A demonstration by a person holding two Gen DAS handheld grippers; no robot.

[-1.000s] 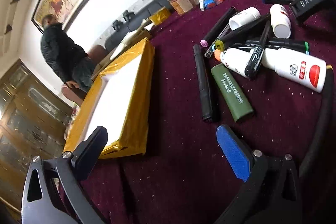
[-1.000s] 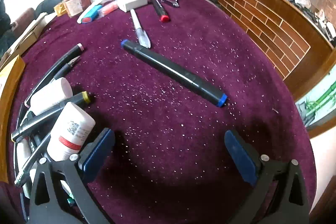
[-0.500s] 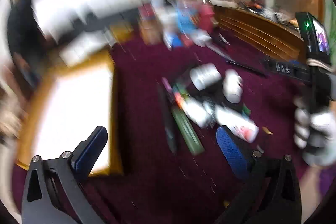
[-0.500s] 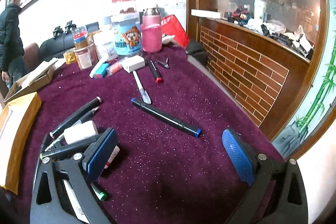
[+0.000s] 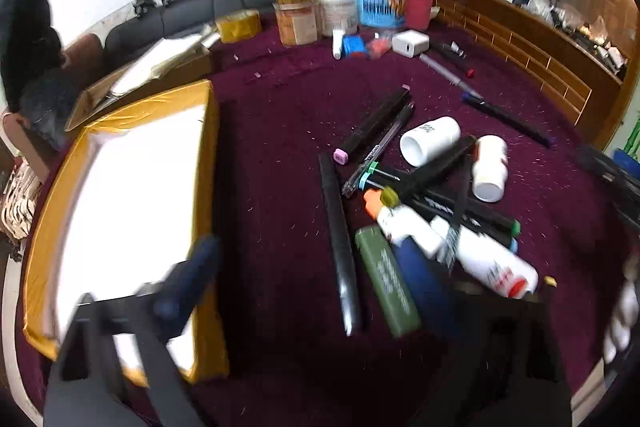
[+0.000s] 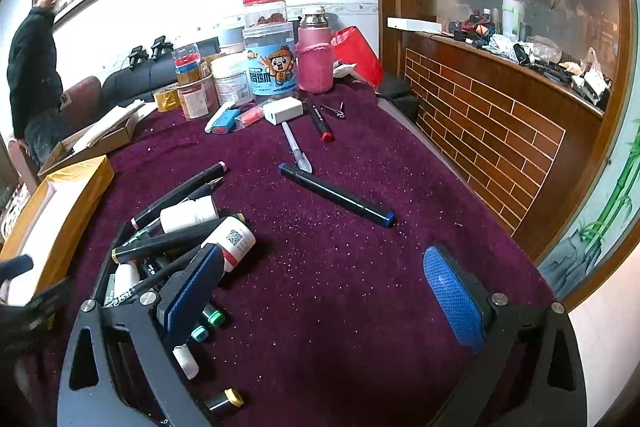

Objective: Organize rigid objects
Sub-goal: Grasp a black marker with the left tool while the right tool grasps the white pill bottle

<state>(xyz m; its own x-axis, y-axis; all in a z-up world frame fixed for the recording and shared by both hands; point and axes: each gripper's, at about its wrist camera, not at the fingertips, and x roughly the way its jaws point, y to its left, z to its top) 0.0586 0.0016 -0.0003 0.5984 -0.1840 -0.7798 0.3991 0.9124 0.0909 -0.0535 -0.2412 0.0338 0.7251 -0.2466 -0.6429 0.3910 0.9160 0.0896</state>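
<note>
While the jaws draw together: left gripper (image 5: 316,291), blurred, is closing with nothing between its pads; it hangs over the purple tablecloth (image 5: 280,131).
Right gripper: right gripper (image 6: 324,291) stands wide and holds nothing, above bare cloth.
Nearest things: a black marker (image 5: 340,247) and a green lighter (image 5: 386,283) lie side by side just ahead of the left gripper.
Pile: to their right, markers, pens and white bottles lie crossed in a heap (image 5: 436,195); one white bottle with a red mark (image 5: 492,263) lies at its near edge.
Lone marker: a blue-capped marker (image 6: 336,195) lies apart from the heap, ahead of the right gripper.
Box: a yellow box with a white lining (image 5: 120,211) sits left of the heap.
Far edge: jars (image 6: 268,47) and a pink bottle (image 6: 315,57) stand at the table's back.
Person: someone in a dark jacket (image 6: 32,75) stands beyond the table.
</note>
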